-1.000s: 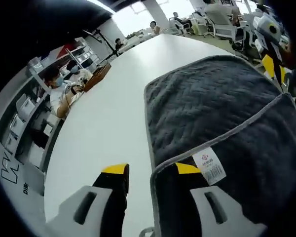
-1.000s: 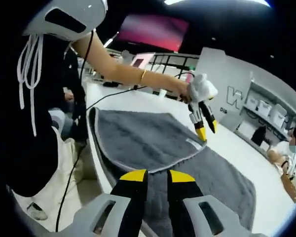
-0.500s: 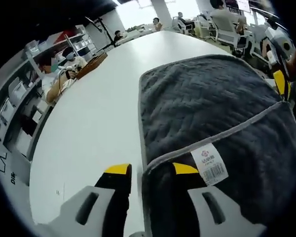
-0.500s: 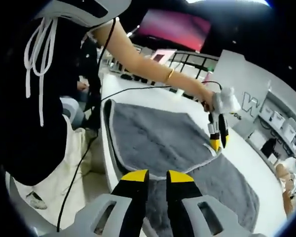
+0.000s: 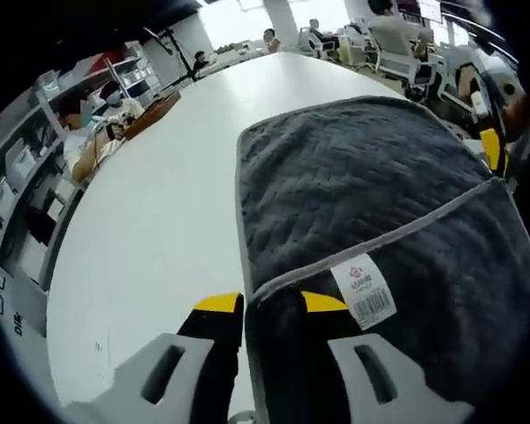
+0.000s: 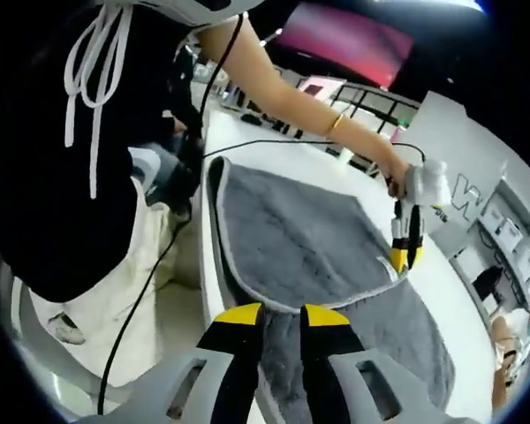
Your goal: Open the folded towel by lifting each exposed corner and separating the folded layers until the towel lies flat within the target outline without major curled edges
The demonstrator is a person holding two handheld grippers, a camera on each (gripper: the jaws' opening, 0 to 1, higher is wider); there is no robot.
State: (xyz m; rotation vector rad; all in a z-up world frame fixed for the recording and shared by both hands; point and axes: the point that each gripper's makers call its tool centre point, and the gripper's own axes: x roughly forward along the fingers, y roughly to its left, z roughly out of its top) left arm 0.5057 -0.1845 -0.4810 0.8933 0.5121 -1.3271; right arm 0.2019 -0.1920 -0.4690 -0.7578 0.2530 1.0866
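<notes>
Towel [image 5: 362, 185] first: it is dark grey with a pale bound hem and lies on my white table [image 5: 150, 221], an upper layer folded over a lower one. In the left gripper view, the folded layer's hem runs diagonally from my jaws up toward the far right, and a white barcode label [image 5: 363, 291] sits by that corner. My left gripper [image 5: 271, 305] is clenched on that corner, with cloth bunched between the yellow tips. In the right gripper view, my right gripper [image 6: 283, 315] pinches the opposite corner of the same folded layer, its jaws nearly together with hem between them. The towel's long edge runs close along the table edge on the person's side [image 6: 214, 256], and a black cable [image 6: 274, 143] crosses the table beyond it. Away from the person, bare tabletop spreads wide beside the towel's hem; people sit at its distant end.
</notes>
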